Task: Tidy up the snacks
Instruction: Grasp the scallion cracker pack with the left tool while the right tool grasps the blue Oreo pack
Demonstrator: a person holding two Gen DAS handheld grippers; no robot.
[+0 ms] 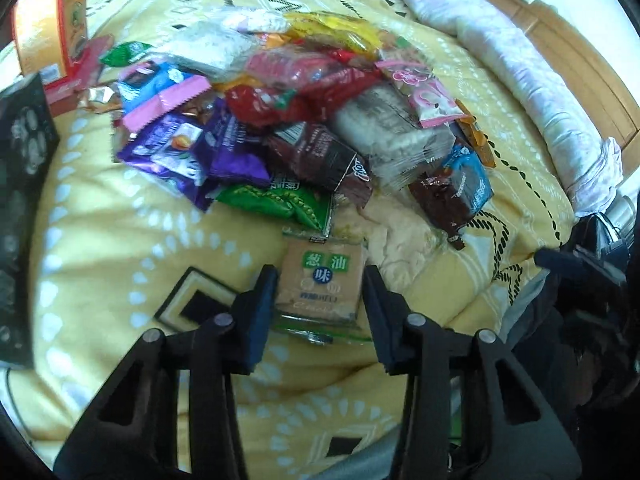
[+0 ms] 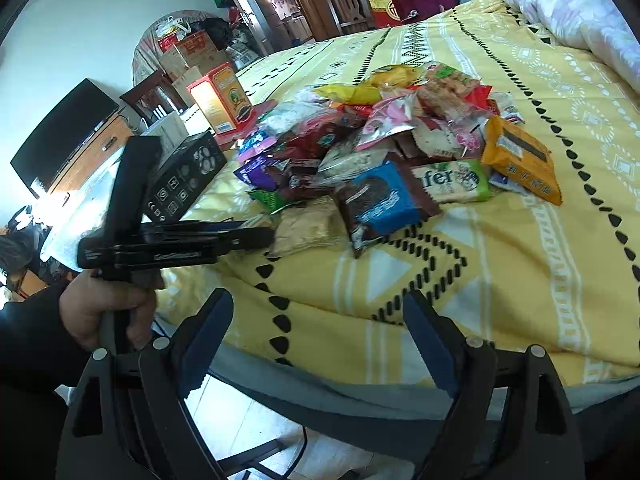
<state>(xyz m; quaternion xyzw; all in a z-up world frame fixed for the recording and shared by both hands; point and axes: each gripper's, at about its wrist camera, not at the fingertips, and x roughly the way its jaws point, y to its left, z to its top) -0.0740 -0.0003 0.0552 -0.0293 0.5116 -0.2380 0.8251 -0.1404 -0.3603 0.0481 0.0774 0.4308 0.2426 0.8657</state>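
Left gripper (image 1: 320, 280) pitched steeply down near the bed's (image 2: 500, 280) near edge, jaws narrowed around a tan cracker packet (image 1: 322, 280) at the front of the snack pile (image 1: 280, 120), pads just beside its sides; contact can't be confirmed. The hand (image 2: 108, 312) on its grip shows in the right wrist view. Right gripper (image 2: 320, 340) hangs over the near edge, jaws wide, empty; bare quilt ahead of it, black box (image 2: 184, 178) and orange carton (image 2: 222, 96) crowding the left edge.
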